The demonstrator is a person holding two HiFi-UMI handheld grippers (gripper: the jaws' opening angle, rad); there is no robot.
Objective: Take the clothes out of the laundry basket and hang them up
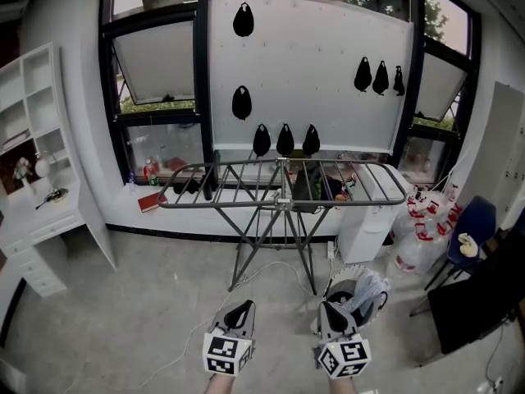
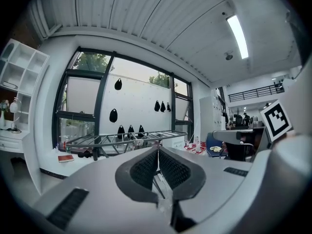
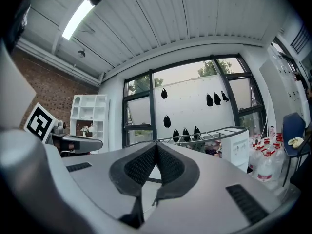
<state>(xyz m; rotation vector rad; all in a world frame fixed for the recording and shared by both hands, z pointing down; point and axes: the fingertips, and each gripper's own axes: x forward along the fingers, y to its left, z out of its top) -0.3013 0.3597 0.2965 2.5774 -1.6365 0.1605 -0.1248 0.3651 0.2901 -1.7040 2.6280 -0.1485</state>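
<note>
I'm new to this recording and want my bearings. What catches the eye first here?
A drying rack stands mid-room before the window, backed by a white panel dotted with black drop-shaped marks. A basket of clothes sits on the floor right of its legs. The left gripper and right gripper hang low in front, jaws shut, empty.

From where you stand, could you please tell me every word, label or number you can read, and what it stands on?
No text can be read in any view.
Bottles: red labels, too small to read.
Red book on the sill: cover too small to read.
White unit by the drying rack: small label, blurred.
Left gripper and right gripper: cubes bear black-and-white square patterns, no letters.
</note>
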